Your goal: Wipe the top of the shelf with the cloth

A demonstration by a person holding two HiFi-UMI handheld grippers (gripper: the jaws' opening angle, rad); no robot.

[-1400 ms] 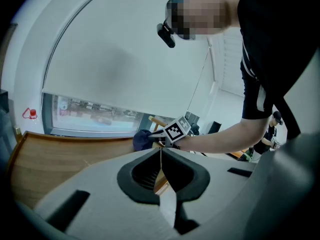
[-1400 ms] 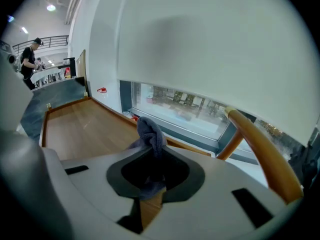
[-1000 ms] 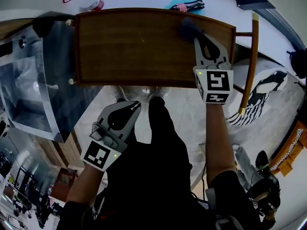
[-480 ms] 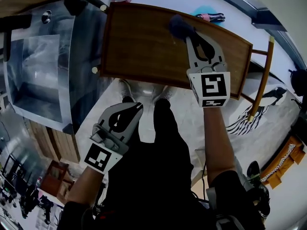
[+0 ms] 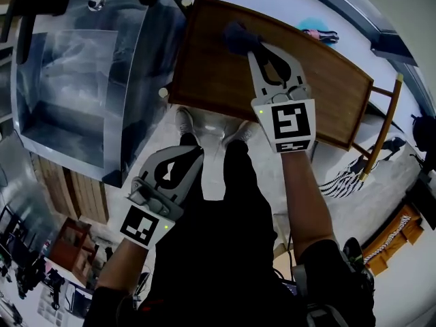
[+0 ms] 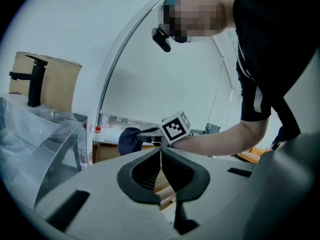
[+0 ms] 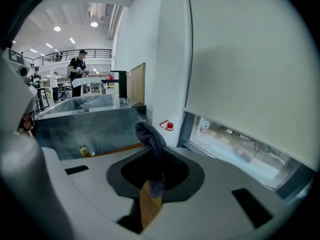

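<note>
A brown wooden shelf top (image 5: 218, 73) lies below me in the head view. My right gripper (image 5: 253, 48) reaches over it, shut on a dark blue cloth (image 5: 237, 38) that rests on the wood near the far edge. In the right gripper view the cloth (image 7: 151, 139) bunches out between the jaws, with the shelf wood (image 7: 149, 206) showing below. My left gripper (image 5: 182, 155) hangs low by the person's legs, shut and holding nothing. In the left gripper view its jaws (image 6: 161, 154) meet in a thin line, and the cloth (image 6: 130, 140) shows beyond them.
A clear plastic sink unit (image 5: 82, 80) with a black tap (image 7: 119, 84) stands left of the shelf. A wooden chair frame (image 5: 383, 125) is at the right. A pink-handled tool (image 5: 320, 34) lies on the floor beyond the shelf. People stand far off (image 7: 78, 79).
The right gripper has dragged the cloth leftward along the shelf's far edge. The head view has shifted, so the shelf sits more to the right and tilted. The left gripper has stayed put.
</note>
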